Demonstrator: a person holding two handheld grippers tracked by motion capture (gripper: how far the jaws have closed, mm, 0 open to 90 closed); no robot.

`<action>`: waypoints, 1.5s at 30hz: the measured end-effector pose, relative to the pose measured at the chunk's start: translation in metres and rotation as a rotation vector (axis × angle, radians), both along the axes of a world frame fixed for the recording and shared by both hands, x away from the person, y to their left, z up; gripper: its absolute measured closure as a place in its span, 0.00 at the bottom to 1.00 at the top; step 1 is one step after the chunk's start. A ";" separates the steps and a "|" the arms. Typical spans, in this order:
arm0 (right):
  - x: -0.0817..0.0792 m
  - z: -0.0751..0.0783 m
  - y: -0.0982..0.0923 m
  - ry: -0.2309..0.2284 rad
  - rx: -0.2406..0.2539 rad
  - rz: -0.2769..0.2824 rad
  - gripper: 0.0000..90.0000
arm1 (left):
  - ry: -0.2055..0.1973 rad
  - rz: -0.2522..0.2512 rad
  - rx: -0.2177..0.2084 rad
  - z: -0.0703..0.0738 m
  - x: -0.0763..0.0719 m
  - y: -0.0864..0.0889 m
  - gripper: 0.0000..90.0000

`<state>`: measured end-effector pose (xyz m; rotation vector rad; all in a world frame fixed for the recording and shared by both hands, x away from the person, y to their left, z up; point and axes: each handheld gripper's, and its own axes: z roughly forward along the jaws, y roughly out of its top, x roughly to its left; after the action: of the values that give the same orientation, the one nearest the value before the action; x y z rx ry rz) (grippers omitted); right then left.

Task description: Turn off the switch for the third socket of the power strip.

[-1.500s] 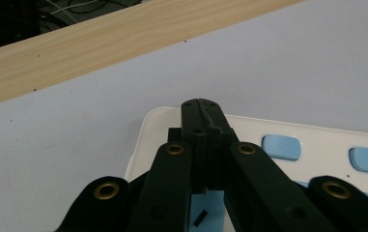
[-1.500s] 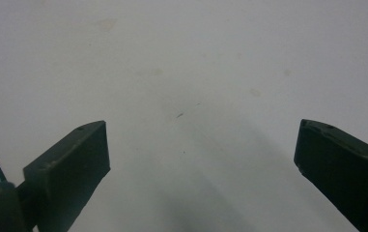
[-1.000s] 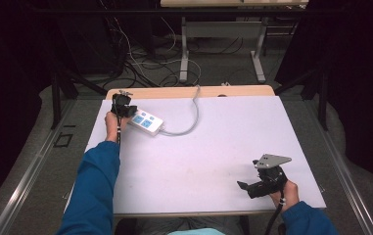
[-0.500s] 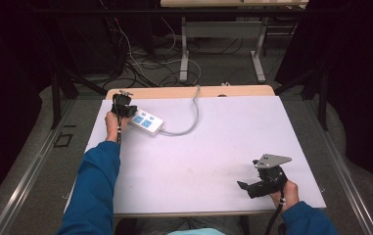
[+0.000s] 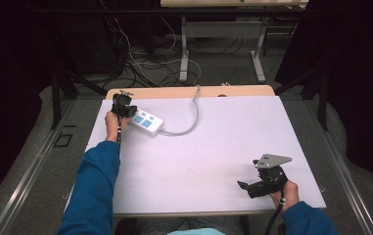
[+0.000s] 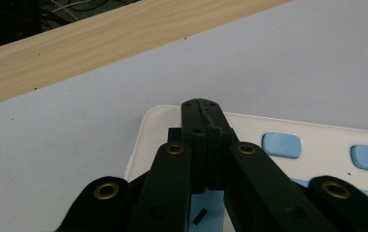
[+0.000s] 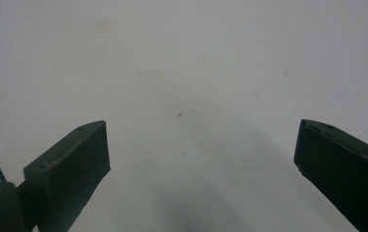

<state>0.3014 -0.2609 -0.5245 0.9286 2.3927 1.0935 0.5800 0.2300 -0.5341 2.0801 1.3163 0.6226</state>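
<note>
High view, desk: white top [image 5: 208,147] with a bare wood strip along the far edge; broad open room across the middle and near side.
High view, power strip: white power strip [image 5: 145,123] near the far left corner, long axis slanting from far-left to near-right; its grey cord [image 5: 189,122] curves off the near-right end and runs over the far edge.
High view, left claw: left claw [image 5: 123,105] at the strip's far-left end, held by a hand in a blue sleeve [image 5: 96,186]; tips too small to read here.
High view, right claw: right claw [image 5: 245,186] near the near right corner, well apart from the strip, pointing left, grey plate on top.
Left gripper view: jaws pressed together, nothing between them, tips over the strip's white end; two blue buttons [image 6: 281,145] to the right, the farther one cut off by the frame.
Right gripper view: jaws spread wide over bare desk, nothing between them; faint specks on the surface.
</note>
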 end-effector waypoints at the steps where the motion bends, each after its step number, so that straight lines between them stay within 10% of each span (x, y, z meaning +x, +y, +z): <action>1: 0.000 0.000 0.000 0.001 0.001 -0.001 0.05 | -0.004 0.000 -0.004 0.000 0.000 0.000 1.00; 45: 0.000 0.000 0.000 0.007 0.001 -0.006 0.05 | -0.032 -0.001 0.013 0.002 -0.001 -0.003 1.00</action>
<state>0.3009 -0.2604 -0.5246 0.9402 2.3940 1.0909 0.5790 0.2266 -0.5319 2.0725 1.2967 0.6624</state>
